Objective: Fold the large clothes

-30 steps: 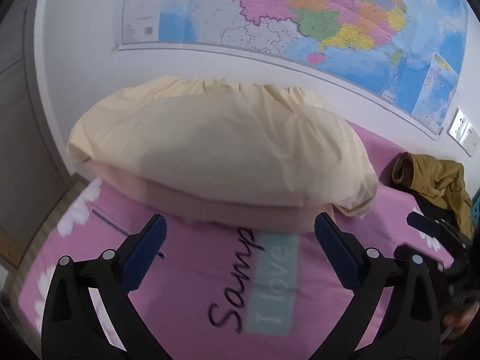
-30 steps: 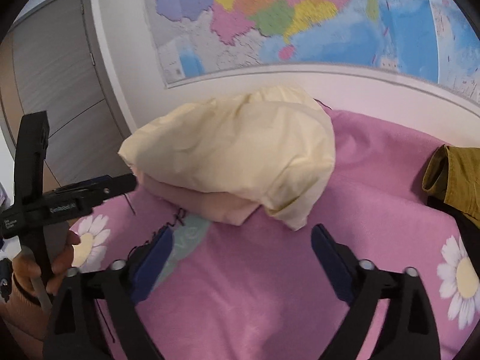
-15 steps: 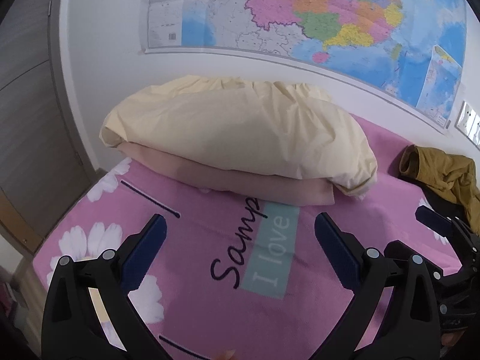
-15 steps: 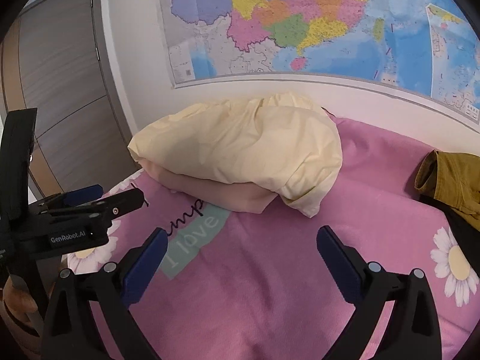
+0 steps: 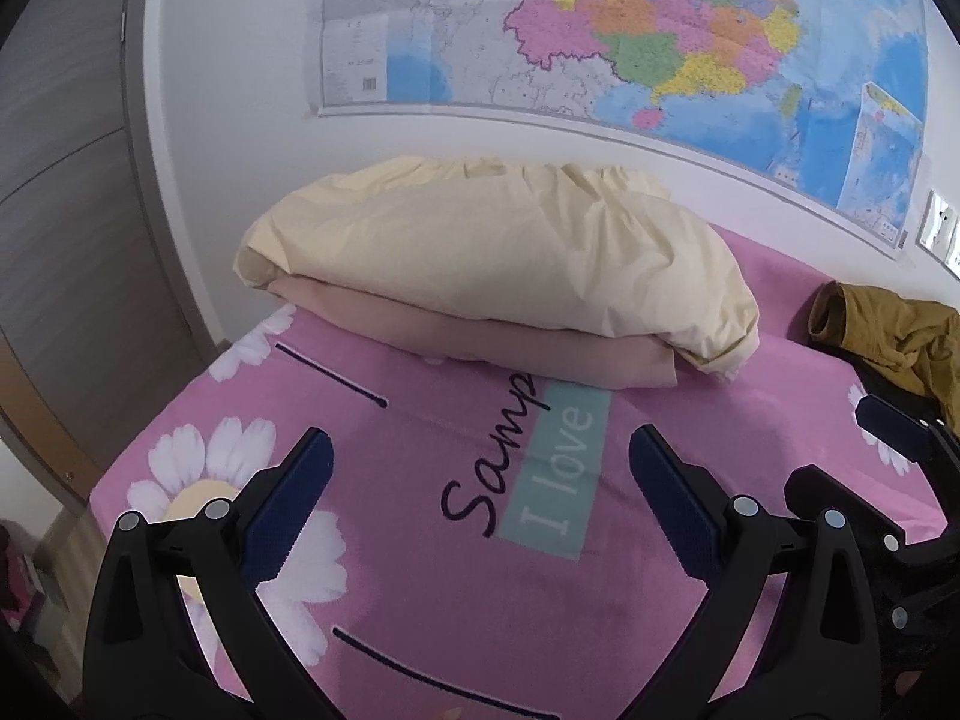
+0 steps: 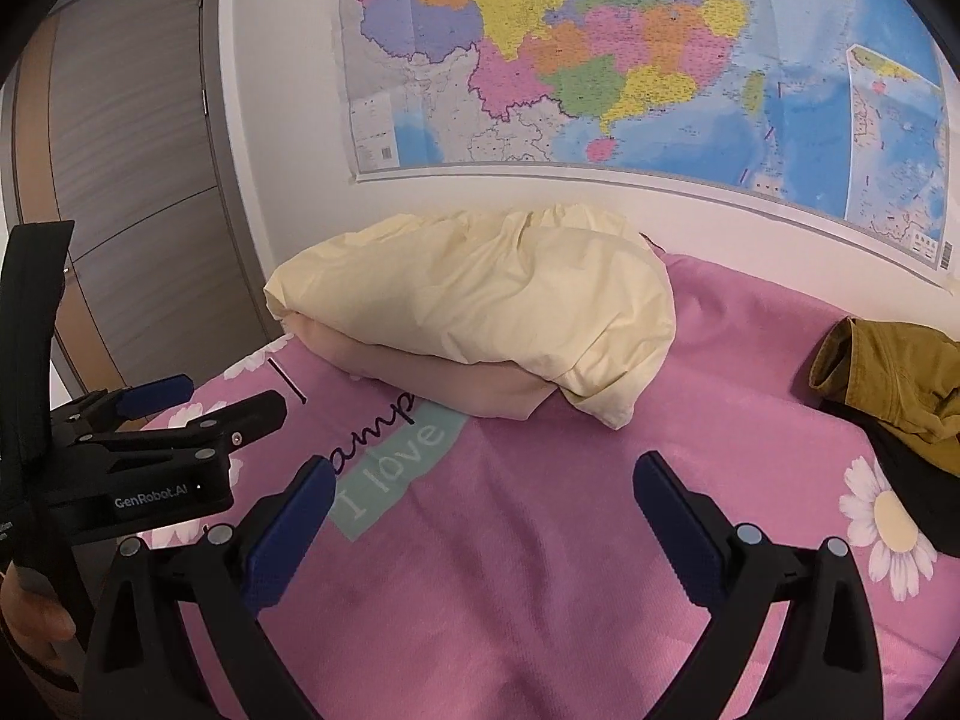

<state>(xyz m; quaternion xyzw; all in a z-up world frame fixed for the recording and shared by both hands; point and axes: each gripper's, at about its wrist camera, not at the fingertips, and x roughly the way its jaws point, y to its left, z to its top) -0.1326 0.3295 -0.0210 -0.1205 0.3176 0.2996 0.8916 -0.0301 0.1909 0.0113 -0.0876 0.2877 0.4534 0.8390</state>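
Two pillows [image 5: 498, 276], perhaps, beyond tools.

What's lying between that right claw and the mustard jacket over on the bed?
Only pink bedsheet separates the right gripper from the mustard jacket, seen in the right wrist view.

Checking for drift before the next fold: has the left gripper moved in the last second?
Yes. The left gripper has pulled back from the cream pillow, which looks smaller and farther, with more pink bedspread showing.
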